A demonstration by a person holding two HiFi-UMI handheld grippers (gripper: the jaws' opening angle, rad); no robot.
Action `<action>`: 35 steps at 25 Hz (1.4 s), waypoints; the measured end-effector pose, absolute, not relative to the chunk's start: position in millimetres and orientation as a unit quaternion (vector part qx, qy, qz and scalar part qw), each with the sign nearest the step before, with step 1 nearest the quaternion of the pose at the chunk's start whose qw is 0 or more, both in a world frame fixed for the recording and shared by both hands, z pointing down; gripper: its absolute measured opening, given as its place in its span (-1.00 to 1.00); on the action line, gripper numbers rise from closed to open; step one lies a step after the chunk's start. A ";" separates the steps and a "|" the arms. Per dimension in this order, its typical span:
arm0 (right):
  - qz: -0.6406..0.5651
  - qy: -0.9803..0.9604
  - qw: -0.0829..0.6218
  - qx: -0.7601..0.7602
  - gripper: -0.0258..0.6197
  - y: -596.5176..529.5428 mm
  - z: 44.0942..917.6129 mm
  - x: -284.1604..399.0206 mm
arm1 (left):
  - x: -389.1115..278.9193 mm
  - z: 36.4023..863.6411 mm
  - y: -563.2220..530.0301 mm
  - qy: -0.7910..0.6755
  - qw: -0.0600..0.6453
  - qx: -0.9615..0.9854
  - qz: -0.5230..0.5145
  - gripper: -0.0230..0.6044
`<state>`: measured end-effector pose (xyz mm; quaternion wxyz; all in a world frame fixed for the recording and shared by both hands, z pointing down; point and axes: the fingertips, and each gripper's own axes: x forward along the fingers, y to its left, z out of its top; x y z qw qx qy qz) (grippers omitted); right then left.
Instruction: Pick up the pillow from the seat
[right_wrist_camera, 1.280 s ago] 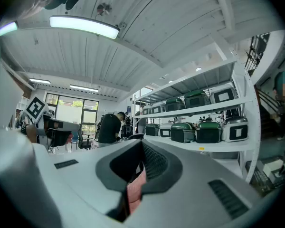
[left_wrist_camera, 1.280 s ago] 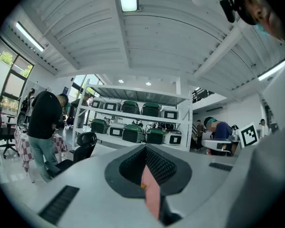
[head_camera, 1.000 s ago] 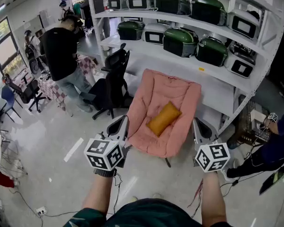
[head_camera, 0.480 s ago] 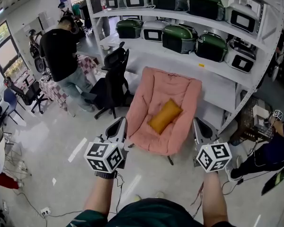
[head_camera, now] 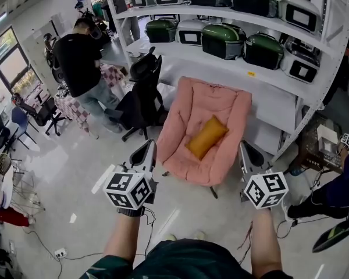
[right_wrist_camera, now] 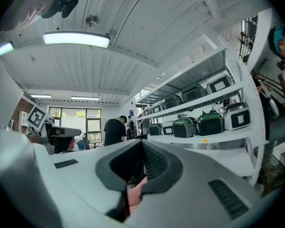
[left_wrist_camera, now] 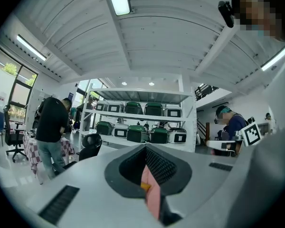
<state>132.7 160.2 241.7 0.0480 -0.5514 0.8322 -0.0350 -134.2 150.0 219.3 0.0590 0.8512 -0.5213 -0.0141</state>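
The pillow (head_camera: 206, 137), orange and oblong, lies diagonally in the hollow of the pink padded seat (head_camera: 183, 124). The dished cushion appears to cradle it and keep it from sliding. The seat stands on the floor (head_camera: 75, 173) directly in front of white shelving (head_camera: 267, 68), with a black office chair (head_camera: 142, 95) just beside it on the left. This layout leaves the front as the open line of approach. The left gripper (head_camera: 146, 151) and the right gripper (head_camera: 247, 153) are carried side by side ahead of the person, one toward each front corner of the seat. Both are well apart from the pillow and touch nothing. Both point at the seat, and each gripper view shows a strip of pink fabric through the slit between its jaws. On each gripper the jaws are brought together with nothing held between them. The task is judged to be at the approach stage, so the jaws must part before any grip is taken. The pillow looks soft and should compress under the pads. A second person (head_camera: 78, 63) stands clear at the far left.
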 end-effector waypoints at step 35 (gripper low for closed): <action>-0.081 0.818 0.016 -0.569 -0.91 57.3 289.9 139.2 | -115.8 268.1 29.8 -0.492 0.088 0.866 -0.008 -0.91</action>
